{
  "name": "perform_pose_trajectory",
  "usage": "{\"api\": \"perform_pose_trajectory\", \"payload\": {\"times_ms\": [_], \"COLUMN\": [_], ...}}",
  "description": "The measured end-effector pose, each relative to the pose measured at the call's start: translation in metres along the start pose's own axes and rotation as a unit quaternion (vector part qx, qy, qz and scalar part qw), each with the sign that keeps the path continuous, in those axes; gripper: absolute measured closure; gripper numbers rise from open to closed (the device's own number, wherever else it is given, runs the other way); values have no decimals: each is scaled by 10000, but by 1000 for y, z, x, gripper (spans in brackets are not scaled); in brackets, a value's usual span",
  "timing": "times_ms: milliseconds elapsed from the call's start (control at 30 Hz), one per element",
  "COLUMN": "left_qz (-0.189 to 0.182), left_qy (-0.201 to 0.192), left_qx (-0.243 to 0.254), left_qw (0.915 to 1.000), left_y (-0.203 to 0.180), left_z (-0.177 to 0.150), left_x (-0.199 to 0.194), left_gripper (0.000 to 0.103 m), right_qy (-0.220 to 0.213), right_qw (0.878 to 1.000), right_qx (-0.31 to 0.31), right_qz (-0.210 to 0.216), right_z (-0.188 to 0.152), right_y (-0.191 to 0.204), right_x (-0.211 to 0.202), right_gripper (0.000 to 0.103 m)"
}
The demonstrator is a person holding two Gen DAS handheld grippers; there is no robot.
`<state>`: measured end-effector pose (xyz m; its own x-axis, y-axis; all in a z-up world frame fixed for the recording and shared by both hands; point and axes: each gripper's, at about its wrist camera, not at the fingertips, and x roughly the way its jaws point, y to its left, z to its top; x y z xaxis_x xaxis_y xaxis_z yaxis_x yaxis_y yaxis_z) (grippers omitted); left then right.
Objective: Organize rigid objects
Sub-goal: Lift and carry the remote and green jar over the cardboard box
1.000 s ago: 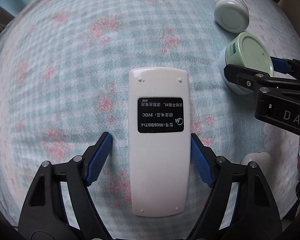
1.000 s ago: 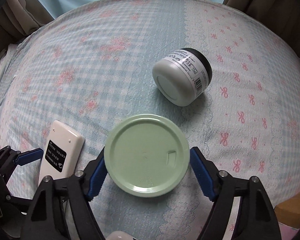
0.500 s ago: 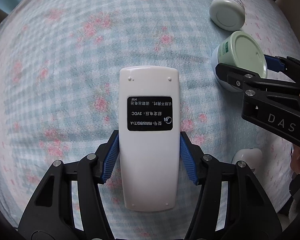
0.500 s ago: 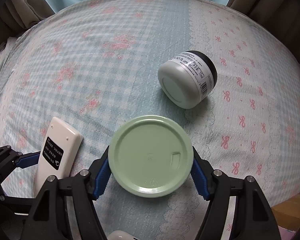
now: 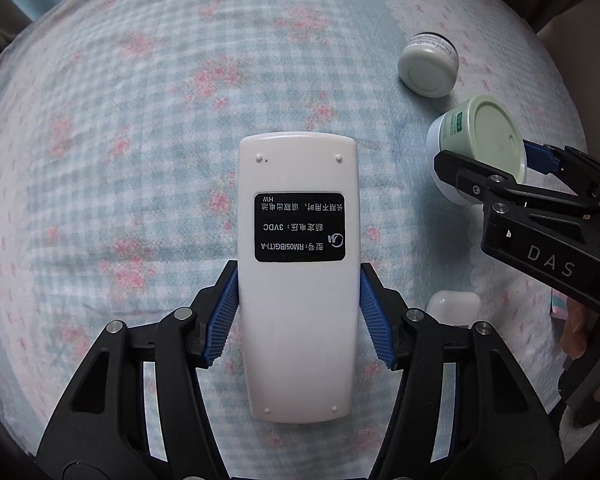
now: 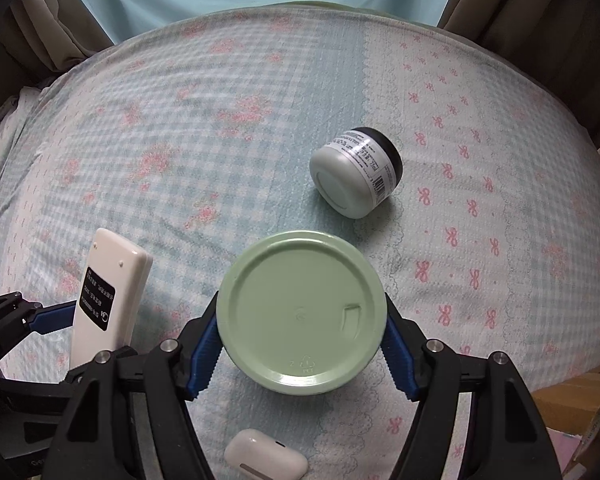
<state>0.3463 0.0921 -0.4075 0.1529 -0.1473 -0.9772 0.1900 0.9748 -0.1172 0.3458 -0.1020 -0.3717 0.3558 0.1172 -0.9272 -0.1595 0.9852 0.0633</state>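
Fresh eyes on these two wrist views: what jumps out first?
The white remote, label side up, fills the centre of the left view, clamped by the left gripper. In the right view the green-lidded jar sits clamped in the right gripper. Beyond it a small jar lies tipped on the floral bedspread.

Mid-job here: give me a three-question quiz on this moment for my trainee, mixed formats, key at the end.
1. True or false: the left gripper is shut on the white remote.
2. What does the right gripper hold? A) green-lidded jar B) earbud case C) nothing
3. Fill in: the small jar with the black cap lies on its ____ on the bedspread.

Key: 1 true; 2 A; 3 side.
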Motion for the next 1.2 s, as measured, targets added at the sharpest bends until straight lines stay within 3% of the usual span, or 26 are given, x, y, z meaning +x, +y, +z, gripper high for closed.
{"api": "perform_pose_trajectory", "payload": {"times_ms": [367, 700, 1000, 1200], "left_qz": [-42, -205, -84, -137], "left_qy": [-646, -1003, -1275, -1339], "left_qx": [142, 397, 544, 303], "left_qw": [9978, 9940, 9903, 9904], "left_y": [-16, -50, -126, -204], "left_z": [-37, -76, -91, -95], "left_x": [-104, -172, -212, -219], "left_gripper": [49, 49, 49, 49], "right_qy": [-357, -536, -736, -690], "right_qw": [9990, 9962, 9934, 9938], "right_qx": [280, 676, 872, 834], "right_qz": [37, 78, 148, 242], "right_z": [-18, -68, -120, -161], "right_y": [7, -4, -57, -128], "right_x": [-105, -205, -262, -289], "right_gripper": [37, 37, 37, 37]}}
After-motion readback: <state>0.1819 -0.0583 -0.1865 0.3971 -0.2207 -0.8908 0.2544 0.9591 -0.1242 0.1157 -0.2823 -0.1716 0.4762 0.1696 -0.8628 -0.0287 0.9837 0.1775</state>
